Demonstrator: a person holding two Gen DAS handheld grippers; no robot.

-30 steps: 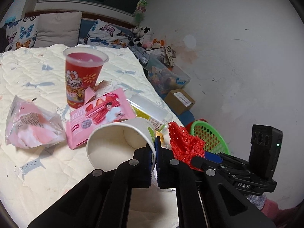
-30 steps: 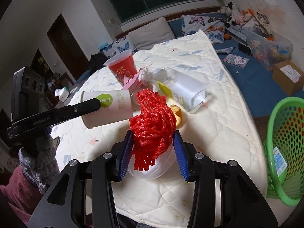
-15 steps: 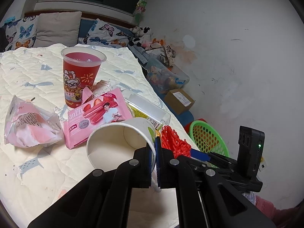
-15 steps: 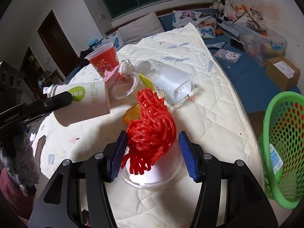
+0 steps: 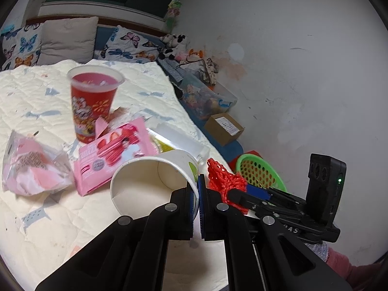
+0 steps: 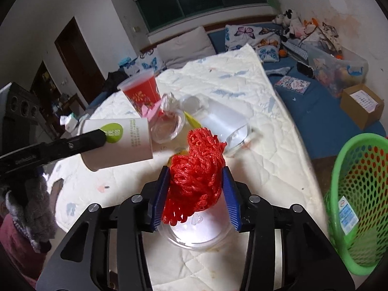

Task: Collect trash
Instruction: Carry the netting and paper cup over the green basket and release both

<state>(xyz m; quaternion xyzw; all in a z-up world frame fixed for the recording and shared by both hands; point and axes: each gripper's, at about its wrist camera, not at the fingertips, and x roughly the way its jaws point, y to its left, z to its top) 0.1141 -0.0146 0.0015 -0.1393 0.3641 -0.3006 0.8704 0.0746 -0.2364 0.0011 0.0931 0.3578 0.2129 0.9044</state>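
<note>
My left gripper [image 5: 197,201] is shut on the rim of a white paper cup [image 5: 150,184] and holds it on its side above the quilted bed; the cup also shows in the right wrist view [image 6: 121,143]. My right gripper [image 6: 196,194] is shut on a clear plastic cup [image 6: 198,228] stuffed with red net [image 6: 196,172]; the net also shows in the left wrist view [image 5: 225,181]. A green trash basket [image 6: 359,194] stands on the floor to the right of the bed and also shows in the left wrist view [image 5: 259,172].
On the bed lie a red drink cup [image 5: 93,99], a pink snack packet [image 5: 114,150], a crumpled pink-and-clear bag [image 5: 31,167], a clear bottle [image 6: 225,123] and a clear lid [image 6: 168,128]. A cardboard box [image 6: 363,104] and a toy bin [image 6: 337,72] stand on the blue floor.
The right gripper with the net-filled cup dipped toward the bed, then rose again and tilted. The left gripper still holds the paper cup, shifted slightly.
</note>
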